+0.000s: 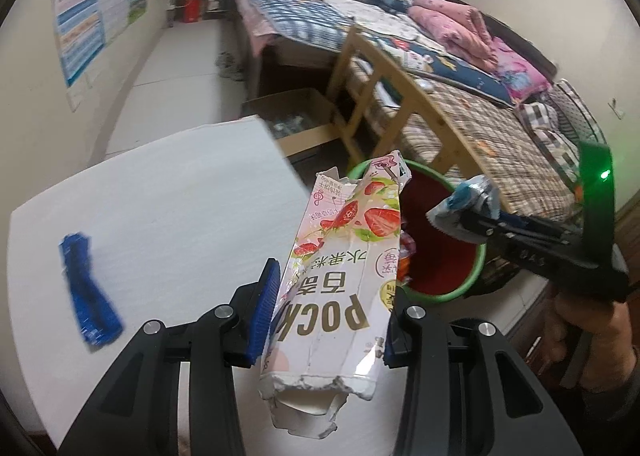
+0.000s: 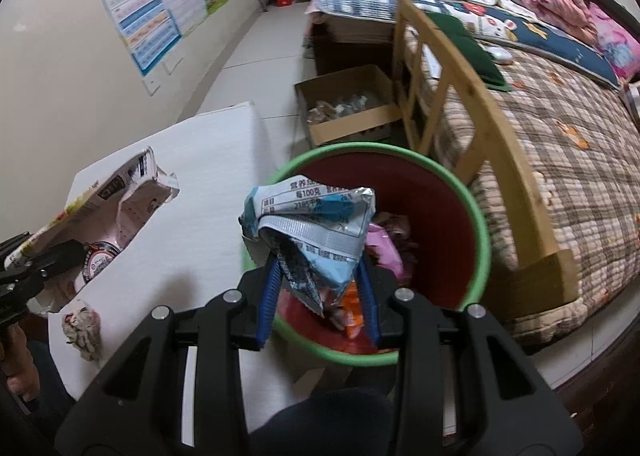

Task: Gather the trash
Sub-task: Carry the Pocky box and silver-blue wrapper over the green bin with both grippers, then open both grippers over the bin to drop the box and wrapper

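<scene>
From the left wrist, your left gripper (image 1: 328, 320) was clamped on a torn strawberry snack box (image 1: 340, 272), held over the white table (image 1: 168, 196) edge near the green-rimmed bin (image 1: 478, 260); a blue wrapper (image 1: 90, 292) lay on the table.

From the right wrist, your right gripper (image 2: 320, 296) pinched a crumpled blue-and-silver wrapper (image 2: 316, 228) above the bin (image 2: 482, 224); a crumpled wad (image 2: 82, 330) sat on the table (image 2: 208, 176).

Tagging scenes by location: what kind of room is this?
A bedroom, most likely: a bed with a plaid quilt and wooden footboard, folded pink bedding, and study charts taped to the wall.
</scene>
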`<control>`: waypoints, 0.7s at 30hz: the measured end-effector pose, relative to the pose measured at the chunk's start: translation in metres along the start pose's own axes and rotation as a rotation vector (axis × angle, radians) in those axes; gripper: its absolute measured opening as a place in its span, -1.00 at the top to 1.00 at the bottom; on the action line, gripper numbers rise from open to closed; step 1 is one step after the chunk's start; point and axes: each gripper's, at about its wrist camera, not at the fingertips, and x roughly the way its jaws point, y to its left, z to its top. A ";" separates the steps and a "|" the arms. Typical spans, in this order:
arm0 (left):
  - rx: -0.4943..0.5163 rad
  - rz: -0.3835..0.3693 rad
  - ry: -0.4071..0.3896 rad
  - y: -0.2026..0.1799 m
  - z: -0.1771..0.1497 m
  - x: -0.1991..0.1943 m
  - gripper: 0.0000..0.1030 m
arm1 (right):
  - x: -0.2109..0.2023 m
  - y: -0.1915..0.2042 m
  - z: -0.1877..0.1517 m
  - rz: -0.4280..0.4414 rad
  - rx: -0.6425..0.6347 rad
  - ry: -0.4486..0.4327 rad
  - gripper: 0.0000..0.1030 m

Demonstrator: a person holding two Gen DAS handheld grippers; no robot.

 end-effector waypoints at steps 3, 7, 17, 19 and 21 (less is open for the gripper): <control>0.025 -0.037 0.011 -0.022 0.015 0.012 0.25 | 0.002 -0.018 0.002 -0.016 0.024 0.003 0.33; 0.052 -0.069 0.031 -0.045 0.031 0.030 0.24 | 0.006 -0.041 0.003 -0.030 0.049 0.011 0.33; 0.090 -0.094 0.082 -0.084 0.059 0.073 0.24 | 0.029 -0.069 0.004 -0.022 0.051 0.055 0.31; 0.094 -0.094 0.087 -0.088 0.062 0.078 0.23 | 0.030 -0.070 0.004 -0.017 0.055 0.055 0.28; 0.085 -0.107 0.096 -0.091 0.064 0.083 0.20 | 0.032 -0.070 0.004 -0.014 0.057 0.056 0.09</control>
